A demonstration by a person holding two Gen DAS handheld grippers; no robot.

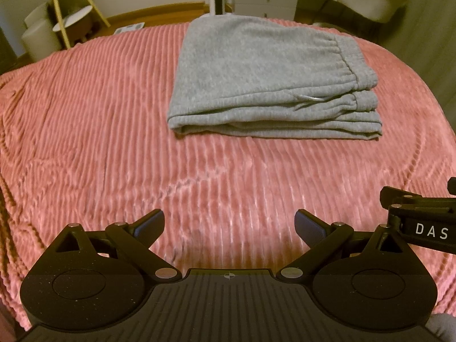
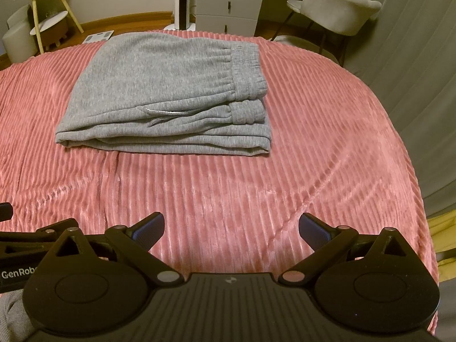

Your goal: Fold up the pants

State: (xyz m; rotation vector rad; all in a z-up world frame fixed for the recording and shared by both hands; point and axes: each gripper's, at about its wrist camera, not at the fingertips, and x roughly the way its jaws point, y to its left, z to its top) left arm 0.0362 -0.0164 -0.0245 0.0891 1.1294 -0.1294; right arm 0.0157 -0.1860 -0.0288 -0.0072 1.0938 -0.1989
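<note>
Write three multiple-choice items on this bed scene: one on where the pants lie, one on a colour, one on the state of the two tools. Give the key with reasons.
1. Where do the grey fleece pants lie?
A. On the ribbed blanket
B. On the chair
C. On the floor

2. What colour is the ribbed plush blanket?
A. Blue
B. Pink
C. White

3. How do the left tool and right tool stand?
A. Both shut on the pants
B. One open, one shut
C. Both open, holding nothing

Key:
1 A, the pants rest as a folded stack on the blanket, waistband to the right.
2 B, the ribbed cover shows pink in both views.
3 C, each tool's fingers are spread with only blanket between them, well short of the pants.
</note>
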